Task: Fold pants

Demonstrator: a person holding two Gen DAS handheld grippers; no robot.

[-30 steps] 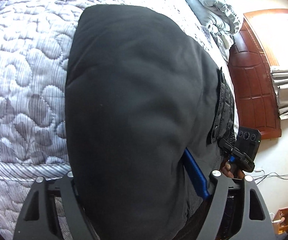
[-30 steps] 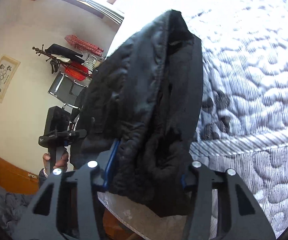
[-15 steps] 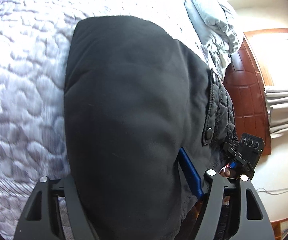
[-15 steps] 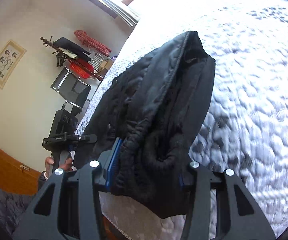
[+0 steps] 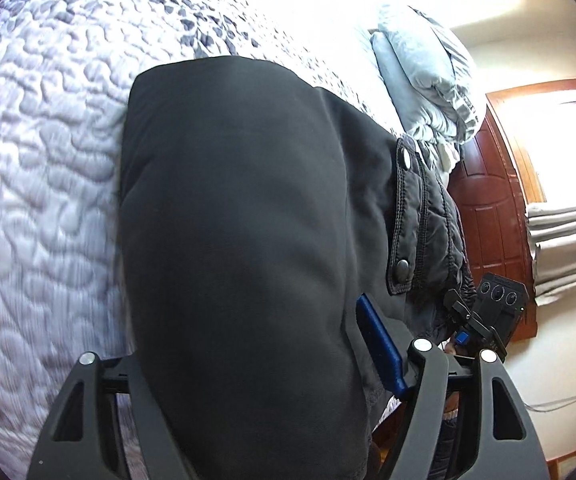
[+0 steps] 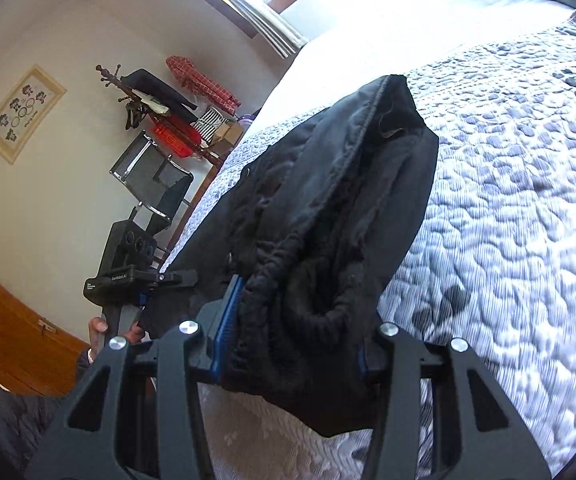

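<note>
The black pants (image 5: 240, 216) hang folded between my two grippers above the quilted bed (image 5: 44, 128). My left gripper (image 5: 256, 360) is shut on the smooth leg fabric, which drapes over and hides most of its fingers; one blue pad (image 5: 380, 348) shows. A snap-button flap (image 5: 402, 216) sits at the right. My right gripper (image 6: 292, 336) is shut on the bunched fleecy waistband end of the pants (image 6: 328, 216). Each gripper appears in the other's view: the right one (image 5: 484, 320), the left one (image 6: 136, 272).
Grey-white quilted bedspread (image 6: 508, 208) lies under the pants. Folded pale bedding (image 5: 424, 76) is stacked at the bed's far end by a wooden door (image 5: 488, 216). A coat rack (image 6: 148, 96), chair (image 6: 152, 176) and boxes stand beside the bed.
Both grippers have carried the held pants forward over the bed; more bedspread now lies beneath and the bed edge has dropped out of view. The grips are unchanged.
</note>
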